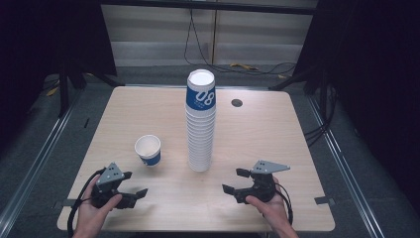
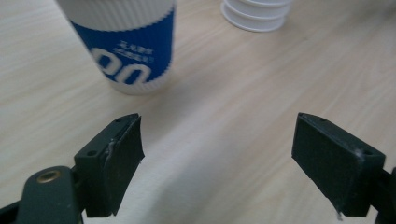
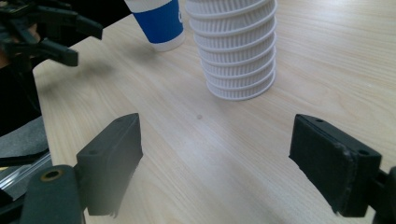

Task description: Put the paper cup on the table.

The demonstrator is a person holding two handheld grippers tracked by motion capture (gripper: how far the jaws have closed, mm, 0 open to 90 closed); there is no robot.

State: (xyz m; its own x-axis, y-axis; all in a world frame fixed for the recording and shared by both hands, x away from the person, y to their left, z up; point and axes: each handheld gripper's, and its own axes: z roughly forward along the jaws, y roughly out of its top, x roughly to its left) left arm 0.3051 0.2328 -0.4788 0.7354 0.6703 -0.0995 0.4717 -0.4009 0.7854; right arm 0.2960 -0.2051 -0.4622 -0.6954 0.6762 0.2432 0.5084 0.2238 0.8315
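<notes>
Wooden table [image 1: 257, 129], high view: tall stack of cups [image 1: 201, 124] stands dead centre, white ribbed sleeves with a blue band at the top. Single cup [image 1: 148, 149] upright at about 8 o'clock from the stack base, near it but apart, blue band low on its side, mouth open upward. Left gripper [image 1: 132, 187] sits at 7 o'clock of the table near the front edge, held in the left hand [image 1: 94, 208], jaws spread wide with nothing between them; single cup lies at roughly 1 o'clock from it, close, not touching. Right gripper [image 1: 233, 181] at 5 o'clock of the table in the right hand [image 1: 270, 208], jaws also released and empty, pointing toward the stack, which is at about 11 o'clock from it, apart. Left gripper view: single cup [image 2: 128, 46] ahead at 11 o'clock, stack base [image 2: 257, 14] at 1 o'clock, bare wood between the pads. Right gripper view: stack [image 3: 236, 46] at 12 o'clock, single cup [image 3: 159, 23] at 11, left gripper [image 3: 70, 39] at 10. Small dark round hole [image 1: 236, 103] in the tabletop at 2 o'clock from the stack.
</notes>
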